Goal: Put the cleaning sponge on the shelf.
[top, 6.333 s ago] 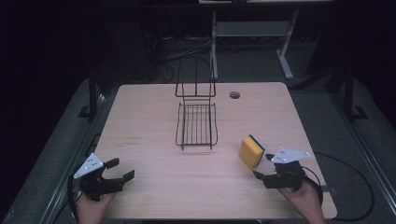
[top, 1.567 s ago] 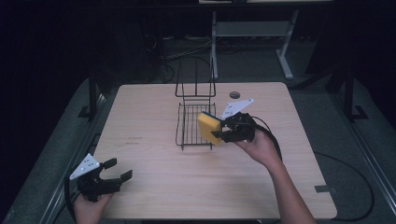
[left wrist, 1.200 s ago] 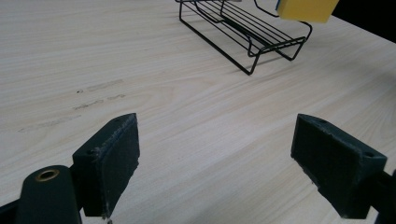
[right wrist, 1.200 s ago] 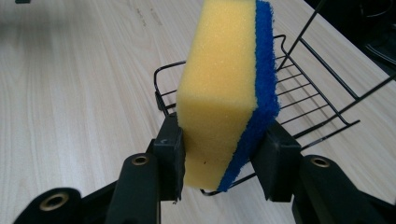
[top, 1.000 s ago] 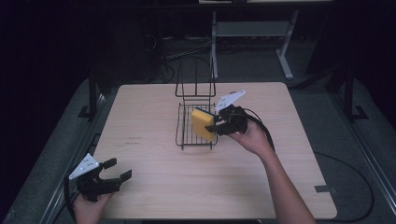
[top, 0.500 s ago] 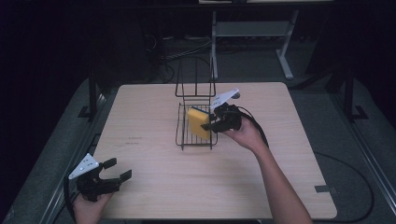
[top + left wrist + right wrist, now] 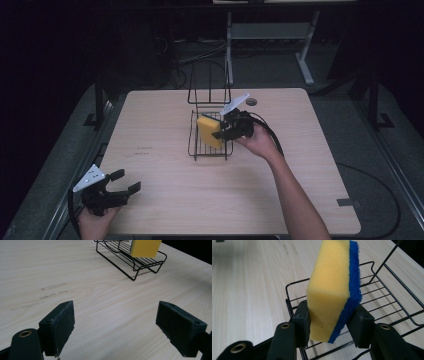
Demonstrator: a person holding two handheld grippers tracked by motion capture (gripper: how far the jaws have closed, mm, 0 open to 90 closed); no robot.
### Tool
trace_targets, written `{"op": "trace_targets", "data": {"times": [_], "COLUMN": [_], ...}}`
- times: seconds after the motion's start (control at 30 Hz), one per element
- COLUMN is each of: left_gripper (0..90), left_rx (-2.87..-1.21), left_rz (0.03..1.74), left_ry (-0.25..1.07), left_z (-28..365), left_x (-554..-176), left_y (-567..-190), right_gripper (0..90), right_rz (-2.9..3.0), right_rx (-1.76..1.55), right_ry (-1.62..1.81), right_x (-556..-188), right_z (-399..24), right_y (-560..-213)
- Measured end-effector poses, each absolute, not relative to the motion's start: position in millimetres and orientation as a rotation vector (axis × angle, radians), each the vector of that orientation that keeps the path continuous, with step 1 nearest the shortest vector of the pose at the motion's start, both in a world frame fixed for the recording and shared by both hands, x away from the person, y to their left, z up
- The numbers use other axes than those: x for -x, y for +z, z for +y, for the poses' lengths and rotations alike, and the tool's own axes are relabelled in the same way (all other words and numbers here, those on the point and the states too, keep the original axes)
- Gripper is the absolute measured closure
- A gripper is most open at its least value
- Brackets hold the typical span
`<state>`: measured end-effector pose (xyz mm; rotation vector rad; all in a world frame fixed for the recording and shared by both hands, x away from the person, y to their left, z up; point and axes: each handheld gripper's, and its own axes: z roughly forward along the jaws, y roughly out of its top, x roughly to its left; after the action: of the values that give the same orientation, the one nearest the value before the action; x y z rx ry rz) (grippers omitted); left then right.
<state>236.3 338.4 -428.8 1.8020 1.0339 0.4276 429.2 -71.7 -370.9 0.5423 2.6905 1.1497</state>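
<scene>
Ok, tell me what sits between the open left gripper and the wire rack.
Nothing: bare wooden table. The left gripper view shows plain tabletop from the left gripper up to the wire rack, with faint smudge marks off to one side.

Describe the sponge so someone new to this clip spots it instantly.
On the pale wooden table, find the black wire rack near the far middle. Held over it in the right tongs is the sponge: a yellow block with a blue scrubbing face, the brightest-coloured item there.

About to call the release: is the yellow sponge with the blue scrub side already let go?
No, the right gripper has its jaws clamped on the sponge above the black wire rack.
</scene>
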Motion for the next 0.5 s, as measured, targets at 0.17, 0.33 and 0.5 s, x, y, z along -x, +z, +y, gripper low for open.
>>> {"op": "trace_targets", "data": {"times": [0.17, 0.33, 0.5], "left_gripper": [14.7, 14.7, 14.7], "left_rx": [-1.808, -1.805, -1.808], "left_rz": [1.034, 1.036, 1.036], "left_ry": [0.428, 0.427, 0.426], "left_z": [338.3, 338.4, 337.7], "left_x": [-236.4, -236.7, -236.8], "left_y": [-428.8, -429.0, -429.1], "right_gripper": [54.1, 52.7, 50.0], "right_rz": [2.701, 2.698, 2.699], "right_rx": [-0.559, -0.563, -0.573], "right_ry": [1.135, 1.14, 1.131], "right_x": [-431.5, -431.9, -432.5], "right_z": [-71.7, -72.6, -73.9], "right_y": [-375.6, -378.4, -380.4]}}
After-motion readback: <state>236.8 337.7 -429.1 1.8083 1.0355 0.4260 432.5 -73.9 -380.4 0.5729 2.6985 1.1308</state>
